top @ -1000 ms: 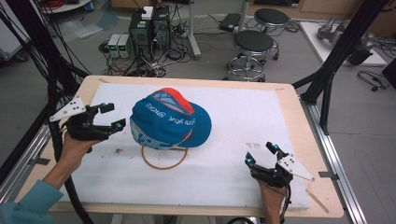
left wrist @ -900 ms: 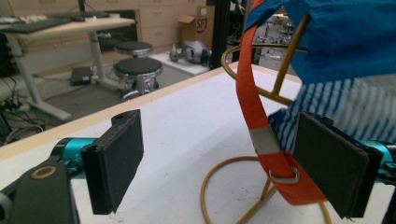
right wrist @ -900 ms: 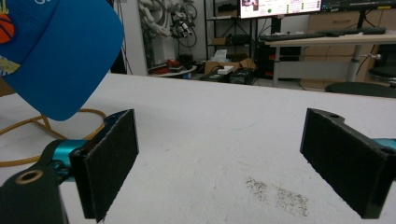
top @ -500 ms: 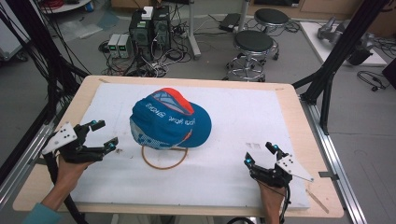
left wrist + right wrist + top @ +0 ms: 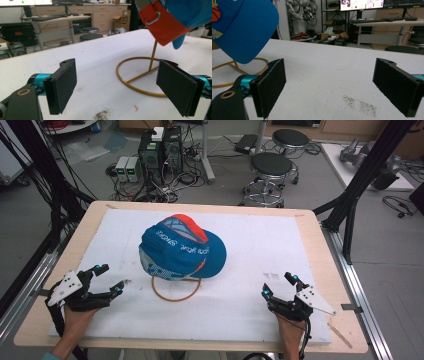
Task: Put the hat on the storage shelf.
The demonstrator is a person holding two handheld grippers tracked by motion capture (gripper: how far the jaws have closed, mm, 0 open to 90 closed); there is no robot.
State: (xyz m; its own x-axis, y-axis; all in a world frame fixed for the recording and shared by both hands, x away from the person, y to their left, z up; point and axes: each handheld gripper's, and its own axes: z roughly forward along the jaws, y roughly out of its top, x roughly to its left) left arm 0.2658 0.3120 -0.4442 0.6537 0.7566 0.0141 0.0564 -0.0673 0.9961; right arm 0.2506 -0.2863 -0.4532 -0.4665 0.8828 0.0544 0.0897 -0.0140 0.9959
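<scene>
The left gripper [image 5: 111,279] has drawn back from the blue cap [image 5: 181,247] toward the table's near-left edge, jaws wide apart; the cap sits on its wire stand [image 5: 176,288] mid-table, and the right gripper [image 5: 278,285] rests near-right, jaws spread

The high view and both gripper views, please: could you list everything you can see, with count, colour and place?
Cap: one, blue with an orange back strap, perched on the stand at mid-table.
Stand: one, yellow-brown wire with a ring base, under the cap.
Pad: one, white, covering the tabletop.
Table: one, light wood, edged around the pad.
Stools: two, black seats, on the floor beyond the table.
Electronics boxes: several, dark and pale, on the floor behind the table.
Left gripper: one, black, jaws open, near left corner, apart from the cap.
Right gripper: one, black, jaws open, near right corner.
</scene>
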